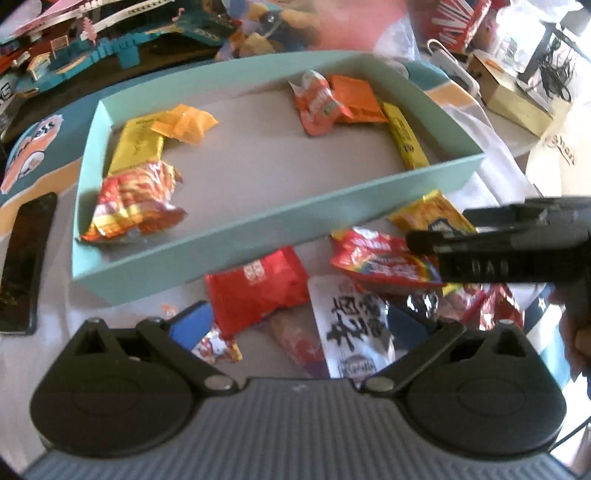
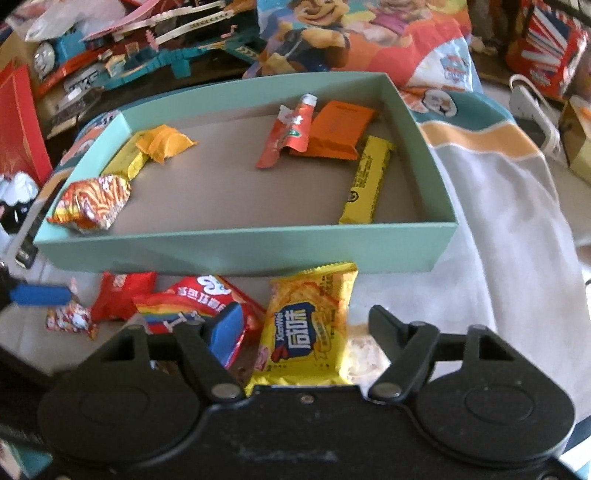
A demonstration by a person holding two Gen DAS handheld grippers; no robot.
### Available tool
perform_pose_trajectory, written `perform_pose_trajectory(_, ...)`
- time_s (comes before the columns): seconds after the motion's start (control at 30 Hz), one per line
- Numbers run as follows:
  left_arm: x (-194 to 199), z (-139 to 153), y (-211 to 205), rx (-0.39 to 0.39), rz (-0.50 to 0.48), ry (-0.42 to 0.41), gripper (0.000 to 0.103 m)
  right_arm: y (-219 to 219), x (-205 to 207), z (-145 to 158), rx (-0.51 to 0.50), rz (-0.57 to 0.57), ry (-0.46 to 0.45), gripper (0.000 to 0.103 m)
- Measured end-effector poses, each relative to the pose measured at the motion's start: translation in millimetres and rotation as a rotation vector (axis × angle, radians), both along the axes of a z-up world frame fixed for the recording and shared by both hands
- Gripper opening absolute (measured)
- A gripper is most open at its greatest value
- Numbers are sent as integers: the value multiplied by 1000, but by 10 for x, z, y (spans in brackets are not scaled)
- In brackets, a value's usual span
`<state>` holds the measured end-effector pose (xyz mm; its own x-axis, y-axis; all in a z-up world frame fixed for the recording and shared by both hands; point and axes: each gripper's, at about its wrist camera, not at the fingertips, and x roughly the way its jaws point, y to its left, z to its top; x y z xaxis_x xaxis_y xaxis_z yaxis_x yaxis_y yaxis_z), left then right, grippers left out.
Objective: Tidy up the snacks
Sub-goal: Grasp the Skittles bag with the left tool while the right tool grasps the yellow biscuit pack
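Observation:
A teal box holds several snacks: an orange-red noodle pack, yellow bars, orange packets. Loose snacks lie in front of it. My left gripper is open, jaws wide, over a red packet and a white pouch. My right gripper is open around a yellow cracker pack, next to a red rainbow pack. The right gripper's black body shows at right in the left wrist view.
A black phone lies left of the box. Toy tracks and a cartoon cloth crowd the back. A small red candy and a red packet lie at left. White cloth covers the right side.

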<state>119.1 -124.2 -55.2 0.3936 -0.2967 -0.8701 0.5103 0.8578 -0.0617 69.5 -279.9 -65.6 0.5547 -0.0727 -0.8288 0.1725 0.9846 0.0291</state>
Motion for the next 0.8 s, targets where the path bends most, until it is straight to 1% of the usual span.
perform_pose_trajectory(0.07,15,18,-25,2,-2,-6,103,13,-37,38,-27,13,-10,43)
perform_pose_trajectory(0.1,20,26,-59,7,-8,-11,103,1,-54,52,-34,7,-16,41)
perform_pose_trajectory(0.17,28,40,-144,13,-25,-18,103,-104,-117,69,5,-13,-20,33)
perform_pose_trajectory(0.2,25,50,-190,16,-34,-21,103,-168,-157,82,29,-28,-29,31)
perform_pose_trajectory(0.37,100,22,-529,60,-71,-18,103,-434,-323,87,112,-69,-52,31)
perform_pose_trajectory(0.43,120,-38,-713,90,-115,-6,103,-480,-355,78,127,-74,-55,31)
perform_pose_trajectory(0.5,106,-110,-869,133,-160,-18,103,-520,-379,75,140,-82,-60,31)
perform_pose_trajectory(0.53,110,-160,-937,159,-177,-12,99,-532,-389,75,144,-81,-62,31)
perform_pose_trajectory(0.57,122,-213,-982,174,-192,-1,86,-533,-392,73,145,-79,-64,32)
perform_pose_trajectory(0.63,148,-239,-973,131,-201,27,75,-529,-403,78,136,-73,-68,32)
perform_pose_trajectory(0.67,151,-229,-950,124,-196,30,72,-516,-415,87,125,-66,-72,33)
perform_pose_trajectory(0.7,147,-218,-912,114,-190,29,72,-491,-424,100,114,-56,-75,34)
perform_pose_trajectory(0.77,138,-204,-781,100,-157,33,72,-443,-420,106,97,-35,-73,41)
perform_pose_trajectory(0.8,139,-201,-689,94,-130,36,71,-411,-415,112,86,-18,-72,43)
